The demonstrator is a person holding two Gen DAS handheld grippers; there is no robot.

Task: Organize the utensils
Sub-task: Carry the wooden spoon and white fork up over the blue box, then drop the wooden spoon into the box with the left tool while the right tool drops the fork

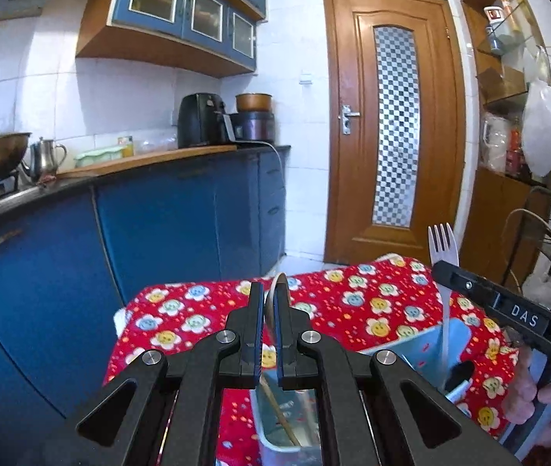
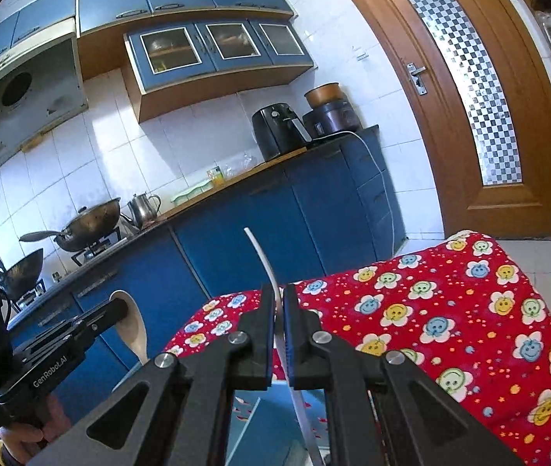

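Lowering is the step in hand, it seems. Left wrist view: the left gripper (image 1: 270,303) is clamped on a wooden spoon (image 1: 275,291), bowl up beyond the fingertips, handle slanting down under the gripper into the container (image 1: 275,433) below. Best eased straight down. Right wrist view: the right gripper (image 2: 280,310) is closed on a white fork (image 2: 265,268), edge-on, long axis near upright, handle dropping beneath the gripper toward the blue holder (image 2: 252,407); its tilt should be kept steady.

Bright, cool daylight whitens the wall tiles (image 2: 128,147); fisheye bending curves the door (image 1: 392,124); dark vignette fills every corner; focus stays sharp.
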